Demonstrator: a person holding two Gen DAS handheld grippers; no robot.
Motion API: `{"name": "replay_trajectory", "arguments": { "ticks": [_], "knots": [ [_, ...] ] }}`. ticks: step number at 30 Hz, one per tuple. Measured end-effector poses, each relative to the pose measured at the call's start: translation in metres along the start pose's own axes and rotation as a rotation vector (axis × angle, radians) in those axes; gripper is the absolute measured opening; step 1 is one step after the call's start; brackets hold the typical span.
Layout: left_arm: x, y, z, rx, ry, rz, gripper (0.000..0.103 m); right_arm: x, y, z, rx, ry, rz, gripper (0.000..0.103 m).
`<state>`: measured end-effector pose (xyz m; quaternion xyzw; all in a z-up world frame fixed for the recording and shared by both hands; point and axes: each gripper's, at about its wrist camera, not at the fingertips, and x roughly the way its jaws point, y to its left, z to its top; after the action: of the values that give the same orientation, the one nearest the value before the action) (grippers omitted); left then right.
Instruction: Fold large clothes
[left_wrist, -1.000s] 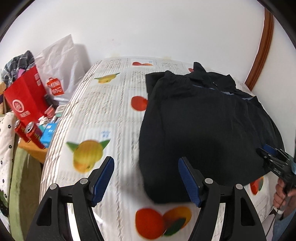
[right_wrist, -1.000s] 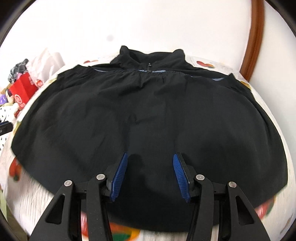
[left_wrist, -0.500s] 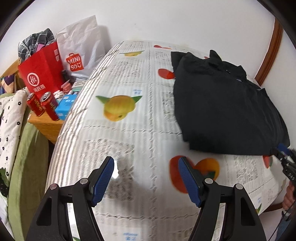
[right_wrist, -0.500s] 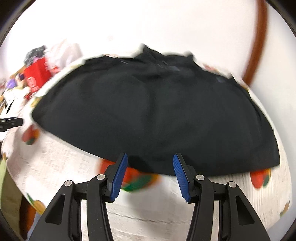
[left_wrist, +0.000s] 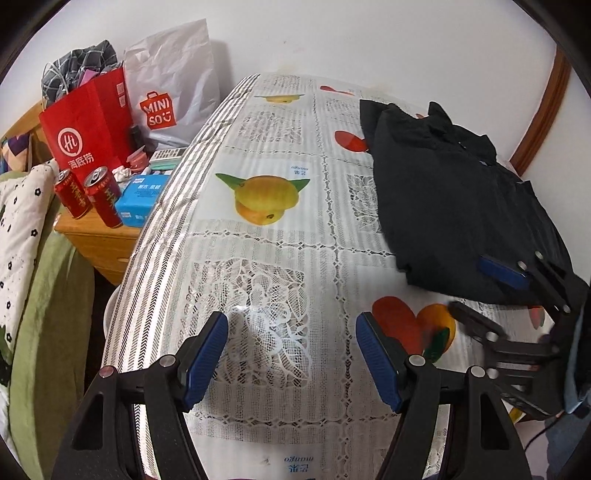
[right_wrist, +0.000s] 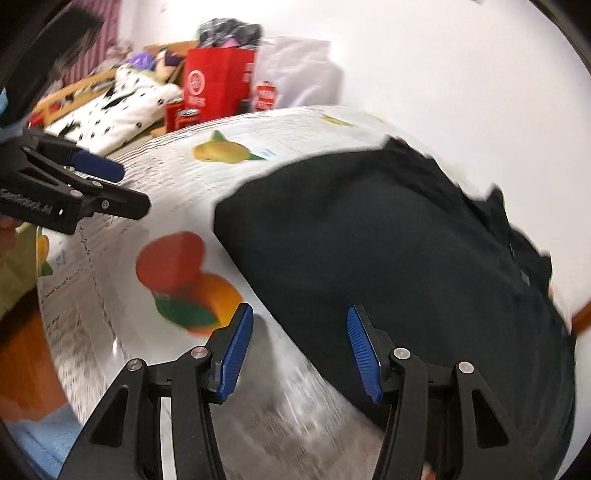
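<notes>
A black garment (left_wrist: 454, 206) lies folded on the right part of a table covered with a fruit-print lace cloth (left_wrist: 266, 258). It also shows in the right wrist view (right_wrist: 388, 251), blurred. My left gripper (left_wrist: 291, 347) is open and empty over bare cloth, left of the garment. My right gripper (right_wrist: 297, 343) is open and empty at the garment's near edge; it also shows in the left wrist view (left_wrist: 480, 291). The left gripper shows at the left of the right wrist view (right_wrist: 122, 188).
Left of the table stands a wooden cabinet (left_wrist: 99, 240) with two red cans (left_wrist: 88, 195), a blue box (left_wrist: 140, 199), a red paper bag (left_wrist: 88, 125) and a white Miniso bag (left_wrist: 173, 88). A green cover and a spotted pillow (left_wrist: 18, 221) lie farther left. A white wall stands behind.
Both grippers have pulled back from the garment toward the table's near edge. The left one swung left over bare cloth. The right view has turned left and now shows the left gripper.
</notes>
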<state>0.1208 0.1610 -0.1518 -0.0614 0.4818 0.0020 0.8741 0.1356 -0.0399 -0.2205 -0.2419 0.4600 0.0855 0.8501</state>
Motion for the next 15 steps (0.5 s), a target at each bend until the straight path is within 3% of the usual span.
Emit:
{"name": "replay_trajectory", "arguments": {
  "ticks": [7,8,9,10,12,15],
  "knots": [
    [-0.001,0.002,0.001,0.001,-0.028,-0.044,0.070,0.025,0.005,0.034,0.032,0.009,0.031,0.053],
    [-0.002,0.000,0.001,0.012,-0.036,-0.039,0.070,0.028,0.005,0.038,0.040,0.018,0.027,0.050],
    [-0.003,-0.001,0.002,0.019,-0.049,-0.028,0.070,0.031,0.005,0.042,0.048,0.026,0.017,0.034],
    [-0.003,-0.001,0.003,0.018,-0.062,-0.019,0.070,0.034,0.006,0.046,0.050,0.031,-0.013,0.025],
    [-0.004,0.002,0.006,0.006,-0.063,-0.035,0.070,0.036,0.005,0.050,0.050,0.032,-0.027,0.012],
    [-0.006,0.002,0.007,-0.003,-0.070,-0.048,0.070,0.023,-0.018,0.060,0.142,-0.007,0.019,0.009]
  ]
}}
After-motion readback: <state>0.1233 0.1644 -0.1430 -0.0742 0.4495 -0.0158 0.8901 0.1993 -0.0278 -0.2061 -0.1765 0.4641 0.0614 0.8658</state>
